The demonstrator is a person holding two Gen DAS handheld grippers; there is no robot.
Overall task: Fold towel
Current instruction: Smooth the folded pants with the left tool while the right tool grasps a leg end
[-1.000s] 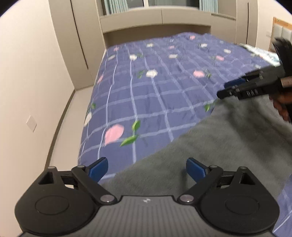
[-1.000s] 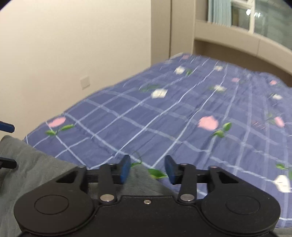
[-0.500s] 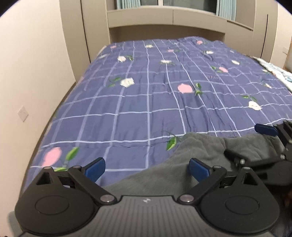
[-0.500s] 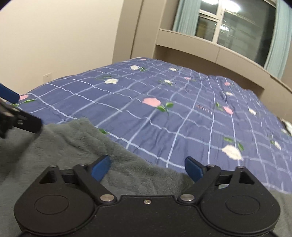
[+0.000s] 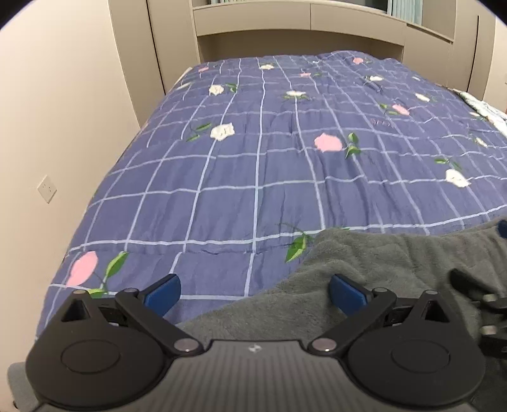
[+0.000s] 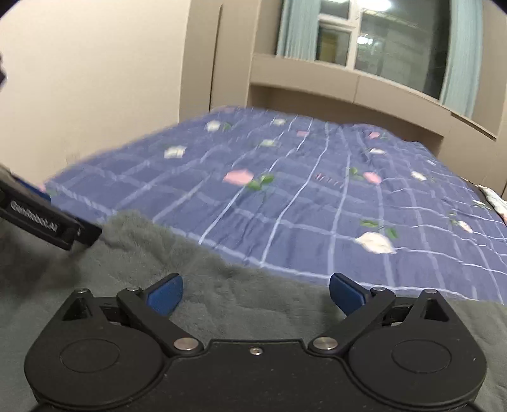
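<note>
A grey fleecy towel (image 5: 389, 269) lies rumpled on the near end of a bed with a blue checked flowered cover (image 5: 269, 164). My left gripper (image 5: 255, 291) hangs open over the towel's left edge, with nothing between its blue pads. In the right wrist view the same towel (image 6: 206, 269) spreads under my right gripper (image 6: 256, 291), which also stands open and holds nothing. The left gripper's black finger (image 6: 47, 222) pokes in from the left above the towel. Part of the right gripper (image 5: 484, 304) shows at the right edge of the left wrist view.
A beige wall with a socket (image 5: 47, 189) runs along the bed's left side. Beige cupboards and a shelf (image 5: 298, 19) stand behind the bed's far end, under a dark window with curtains (image 6: 364, 41). A patterned pillow (image 5: 484, 109) lies at the far right.
The right gripper has opened wide and both grippers have come down low over the towel. The towel has settled on the bed, and the left gripper now faces straight up the bed.
</note>
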